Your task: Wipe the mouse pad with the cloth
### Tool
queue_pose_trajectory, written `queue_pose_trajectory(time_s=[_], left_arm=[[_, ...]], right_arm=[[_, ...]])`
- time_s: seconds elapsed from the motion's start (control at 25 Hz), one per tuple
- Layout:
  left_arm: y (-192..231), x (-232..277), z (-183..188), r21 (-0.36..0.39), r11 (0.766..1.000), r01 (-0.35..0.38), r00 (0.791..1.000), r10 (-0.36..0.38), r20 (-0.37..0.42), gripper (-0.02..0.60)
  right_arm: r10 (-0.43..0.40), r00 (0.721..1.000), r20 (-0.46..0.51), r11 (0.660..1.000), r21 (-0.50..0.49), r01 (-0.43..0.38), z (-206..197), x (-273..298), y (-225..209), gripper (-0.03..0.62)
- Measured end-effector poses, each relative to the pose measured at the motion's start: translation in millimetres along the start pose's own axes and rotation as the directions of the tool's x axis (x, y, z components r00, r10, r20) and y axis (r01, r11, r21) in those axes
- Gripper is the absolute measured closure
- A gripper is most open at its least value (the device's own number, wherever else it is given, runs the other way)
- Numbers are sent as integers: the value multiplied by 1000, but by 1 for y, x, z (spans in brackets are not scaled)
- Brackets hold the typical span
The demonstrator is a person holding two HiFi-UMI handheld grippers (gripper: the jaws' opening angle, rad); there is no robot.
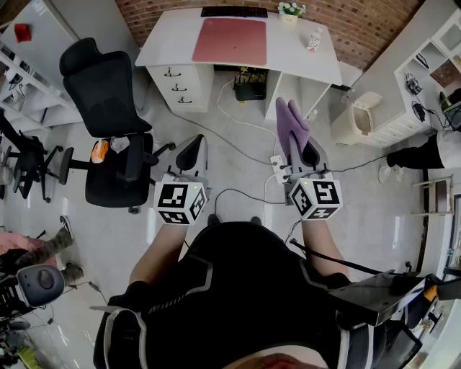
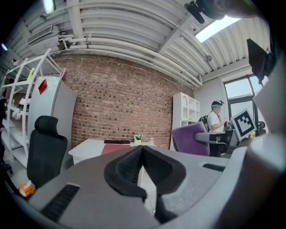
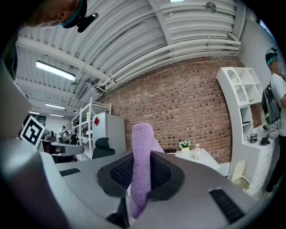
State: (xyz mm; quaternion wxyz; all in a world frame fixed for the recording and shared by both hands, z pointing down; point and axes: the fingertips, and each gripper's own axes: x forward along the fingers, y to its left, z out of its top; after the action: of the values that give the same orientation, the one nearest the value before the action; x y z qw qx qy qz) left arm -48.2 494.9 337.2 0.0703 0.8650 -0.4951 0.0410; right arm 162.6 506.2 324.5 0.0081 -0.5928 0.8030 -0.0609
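- Grey floor [image 1: 374,202] lay before a white tabletop [image 1: 166,36] set against a brick wall [image 1: 346,21].
- Black office chair [image 1: 108,94] stood at far left, beside the tabletop.
- Left tool [image 1: 190,153] was held above the floor, its jaws closed together with nothing between them.
- Red mouse pad [image 1: 230,41] lay flat on the tabletop, just before a dark keyboard [image 1: 234,11], with a bottle [image 1: 313,39] to its right, well apart from both tools.
- Right tool [image 1: 299,148] was clamped on the purple cloth [image 1: 291,124], which stood up from between its jaws.

One purple cloth [image 1: 292,124], one red mouse pad [image 1: 230,41], two grippers [image 2: 142,151] [image 3: 142,157]. One keyboard [image 1: 234,11], one white desk [image 1: 302,63], one potted plant [image 1: 291,10]
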Motion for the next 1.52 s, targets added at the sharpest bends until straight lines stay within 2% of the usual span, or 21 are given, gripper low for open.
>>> queue_pose_trajectory(time_s=[0.48,0.68,0.84,1.08,1.2,1.32,1.52], left_arm=[[15,-2,2,-15,1000,25,1000,-25,9,577],[29,-7,4,-21,999,44,999,-44,12,577],[43,-9,2,-33,997,70,997,-69,24,577],[62,3,-16,-70,993,97,995,-98,-11,577],[66,16,-18,-70,992,102,995,-103,-10,577],[76,40,-23,-74,995,70,997,-73,-33,577],[88,82,-9,-47,998,35,998,-37,-41,577]], right_arm=[[-15,1000,0,1000,-4,15,0,9,10,537],[-43,999,-1,997,66,43,-3,16,17,536],[-60,998,-10,997,47,60,-6,21,27,536],[-70,997,-25,997,43,71,-14,36,38,536],[-49,998,-27,998,31,50,-14,48,37,536],[1,1000,-28,1000,6,-1,-15,72,32,536],[17,1000,-10,999,44,-16,-13,120,-2,536]])
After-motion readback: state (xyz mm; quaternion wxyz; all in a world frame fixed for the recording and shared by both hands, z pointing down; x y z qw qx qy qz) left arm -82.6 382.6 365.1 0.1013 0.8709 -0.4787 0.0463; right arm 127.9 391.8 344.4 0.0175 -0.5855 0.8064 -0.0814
